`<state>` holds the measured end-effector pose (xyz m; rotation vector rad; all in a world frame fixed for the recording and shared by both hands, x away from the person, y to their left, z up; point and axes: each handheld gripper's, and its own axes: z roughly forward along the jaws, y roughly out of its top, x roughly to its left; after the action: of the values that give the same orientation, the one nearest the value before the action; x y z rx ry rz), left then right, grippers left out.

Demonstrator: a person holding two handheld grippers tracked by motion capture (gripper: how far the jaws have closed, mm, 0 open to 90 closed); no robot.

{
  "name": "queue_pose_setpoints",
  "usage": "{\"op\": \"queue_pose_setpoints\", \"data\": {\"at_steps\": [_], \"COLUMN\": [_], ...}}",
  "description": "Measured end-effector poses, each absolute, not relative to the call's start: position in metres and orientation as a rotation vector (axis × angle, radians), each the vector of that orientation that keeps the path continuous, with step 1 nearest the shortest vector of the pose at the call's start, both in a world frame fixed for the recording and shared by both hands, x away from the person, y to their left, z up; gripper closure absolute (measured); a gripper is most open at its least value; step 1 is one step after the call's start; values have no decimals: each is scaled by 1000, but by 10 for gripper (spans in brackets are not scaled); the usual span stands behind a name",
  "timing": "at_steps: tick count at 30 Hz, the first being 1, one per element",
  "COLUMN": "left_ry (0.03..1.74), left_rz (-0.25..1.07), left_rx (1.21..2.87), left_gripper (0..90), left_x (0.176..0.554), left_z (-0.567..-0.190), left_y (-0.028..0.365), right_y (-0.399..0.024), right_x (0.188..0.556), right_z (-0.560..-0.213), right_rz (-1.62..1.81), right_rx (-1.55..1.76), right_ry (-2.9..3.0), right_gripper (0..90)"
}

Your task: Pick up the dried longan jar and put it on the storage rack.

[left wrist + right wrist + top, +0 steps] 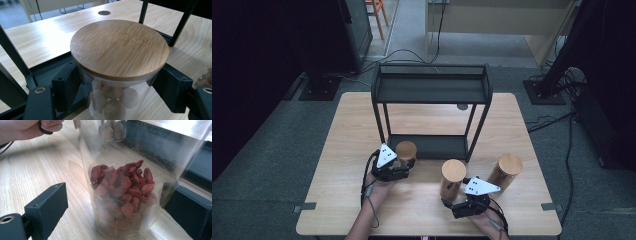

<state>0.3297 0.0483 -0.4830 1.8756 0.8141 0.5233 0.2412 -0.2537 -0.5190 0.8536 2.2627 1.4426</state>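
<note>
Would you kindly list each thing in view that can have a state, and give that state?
Left jar: lidded, upright, holds round brown pieces, between the left tool's jaws.
Middle jar: lidded, upright, holds red dried fruit; right tool open around it.
Right jar: lidded, standing free.
Rack: upright, both shelves bare.

Left claw (404, 162) jaws clamped, hand (379, 187) behind it. Right claw (451, 192) jaws spread apart, not gripping.
</note>
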Motion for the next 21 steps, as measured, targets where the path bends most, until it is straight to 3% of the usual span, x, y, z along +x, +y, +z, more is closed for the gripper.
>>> {"op": "queue_pose_setpoints", "data": {"at_steps": [21], "left_ry": [819], "left_rz": [529], "left_rx": [1884], "left_gripper": [262], "left_x": [337], "left_z": [-483], "left_y": [43], "right_y": [-254], "right_x": [241], "right_z": [-519], "right_rz": [1447], "right_rx": [855], "right_ry": [2262], "right_gripper": [62]}}
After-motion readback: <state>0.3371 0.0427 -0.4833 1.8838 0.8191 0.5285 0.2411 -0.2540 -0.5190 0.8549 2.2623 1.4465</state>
